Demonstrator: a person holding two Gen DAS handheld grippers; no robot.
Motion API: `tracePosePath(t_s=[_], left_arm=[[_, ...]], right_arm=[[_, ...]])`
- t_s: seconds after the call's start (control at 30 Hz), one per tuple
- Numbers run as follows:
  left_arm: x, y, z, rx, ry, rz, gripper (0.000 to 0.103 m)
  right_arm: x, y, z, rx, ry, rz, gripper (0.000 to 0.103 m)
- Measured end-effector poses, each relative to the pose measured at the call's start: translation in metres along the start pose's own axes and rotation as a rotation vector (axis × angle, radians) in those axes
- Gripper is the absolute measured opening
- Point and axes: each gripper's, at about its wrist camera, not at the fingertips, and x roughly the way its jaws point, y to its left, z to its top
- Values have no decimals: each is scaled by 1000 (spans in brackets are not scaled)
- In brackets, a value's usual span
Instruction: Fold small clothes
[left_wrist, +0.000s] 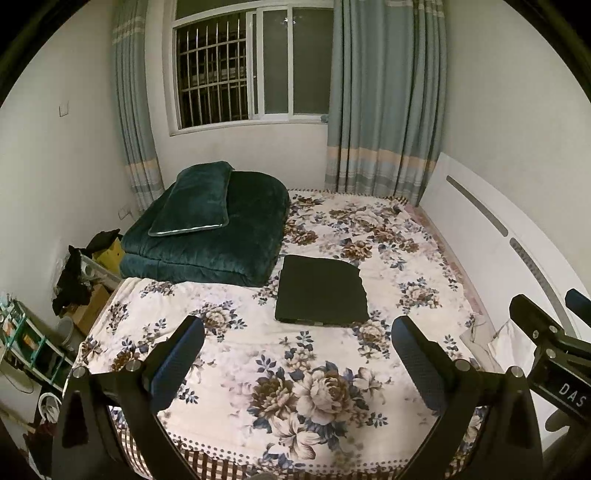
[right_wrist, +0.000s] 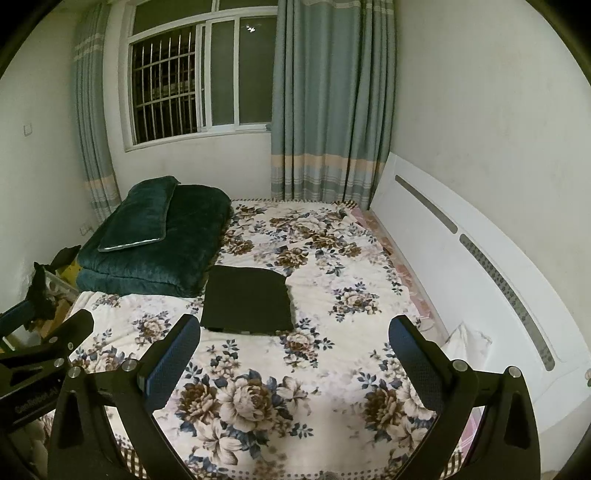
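Observation:
A dark folded garment lies flat as a neat rectangle on the floral bedspread, near the middle of the bed; it also shows in the right wrist view. My left gripper is open and empty, held above the near part of the bed, short of the garment. My right gripper is open and empty, also above the near part of the bed, to the right of the left one. The right gripper's body shows in the left wrist view.
A folded dark green quilt with a green pillow on top lies at the bed's far left. A white headboard runs along the right. Curtains and a barred window stand behind. Clutter and shelves fill the floor at left.

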Motion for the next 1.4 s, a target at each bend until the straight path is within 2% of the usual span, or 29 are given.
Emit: tracePosePath(t_s=[1.4], left_arm=[[-9, 1, 6, -13, -20, 24, 103]], right_arm=[[-4, 3, -2, 9, 2, 1, 103]])
